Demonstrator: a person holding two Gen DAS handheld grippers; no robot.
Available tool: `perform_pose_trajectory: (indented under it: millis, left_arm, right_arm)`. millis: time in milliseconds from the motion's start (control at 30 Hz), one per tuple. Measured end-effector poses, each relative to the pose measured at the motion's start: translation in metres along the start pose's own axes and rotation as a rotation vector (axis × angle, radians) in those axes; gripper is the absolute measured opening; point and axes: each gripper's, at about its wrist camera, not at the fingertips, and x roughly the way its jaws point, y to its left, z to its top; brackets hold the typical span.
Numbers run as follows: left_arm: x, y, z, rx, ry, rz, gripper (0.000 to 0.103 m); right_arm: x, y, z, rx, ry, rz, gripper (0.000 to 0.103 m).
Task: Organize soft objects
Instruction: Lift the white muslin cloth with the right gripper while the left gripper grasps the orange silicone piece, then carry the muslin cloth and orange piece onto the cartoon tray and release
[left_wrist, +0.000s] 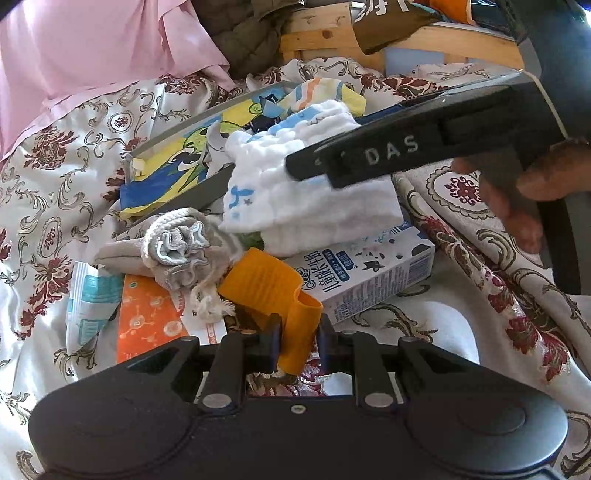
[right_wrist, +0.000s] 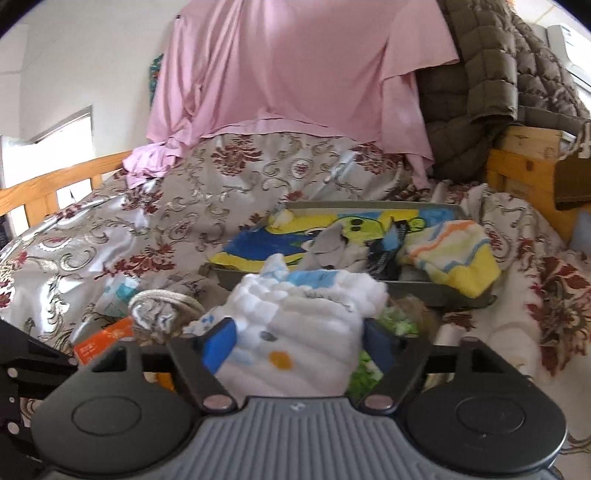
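A folded white muslin cloth (right_wrist: 295, 314) with blue trim lies between the wide-apart fingers of my right gripper (right_wrist: 301, 343), which stands open just in front of the grey tray (right_wrist: 424, 291). From the left wrist view the same cloth (left_wrist: 314, 206) rests on a milk carton (left_wrist: 369, 273), with the right gripper (left_wrist: 306, 170) reaching over it from the right. My left gripper (left_wrist: 300, 332) is shut on an orange cloth (left_wrist: 266, 284) that runs up between its fingers. A grey drawstring pouch (left_wrist: 177, 247) lies just left of the orange cloth.
The tray holds a blue and yellow cartoon towel (right_wrist: 273, 243) and a striped yellow cloth (right_wrist: 450, 254). An orange box (left_wrist: 147, 325) and a packet (left_wrist: 88, 299) lie on the patterned bedspread (left_wrist: 55, 177). Pink fabric (right_wrist: 295, 74) and a quilted jacket (right_wrist: 491, 74) hang behind.
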Motion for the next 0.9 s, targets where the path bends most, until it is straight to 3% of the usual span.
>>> perform_pose_trajectory:
  millis: [167, 367, 500, 733, 900]
  left_arm:
    - [0.001, 0.0, 0.0, 0.0, 0.003, -0.001, 0.022]
    - [0.001, 0.001, -0.001, -0.006, -0.003, 0.004, 0.022]
    - [-0.004, 0.004, 0.0, -0.019, -0.017, 0.009, 0.021]
    - [-0.024, 0.007, -0.001, -0.042, -0.067, 0.007, 0.019]
    - [-0.04, 0.01, -0.002, -0.049, -0.092, -0.006, 0.019]
  right_arm:
    - [0.004, 0.01, -0.001, -0.041, 0.009, 0.018, 0.09]
    - [0.012, 0.024, -0.009, -0.141, 0.049, -0.026, 0.09]
    - [0.01, 0.029, -0.012, -0.198, 0.042, -0.061, 0.072]
    - [0.0, 0.042, -0.016, -0.257, 0.037, -0.03, 0.037]
    - [-0.009, 0.045, -0.016, -0.26, 0.029, -0.032, 0.025]
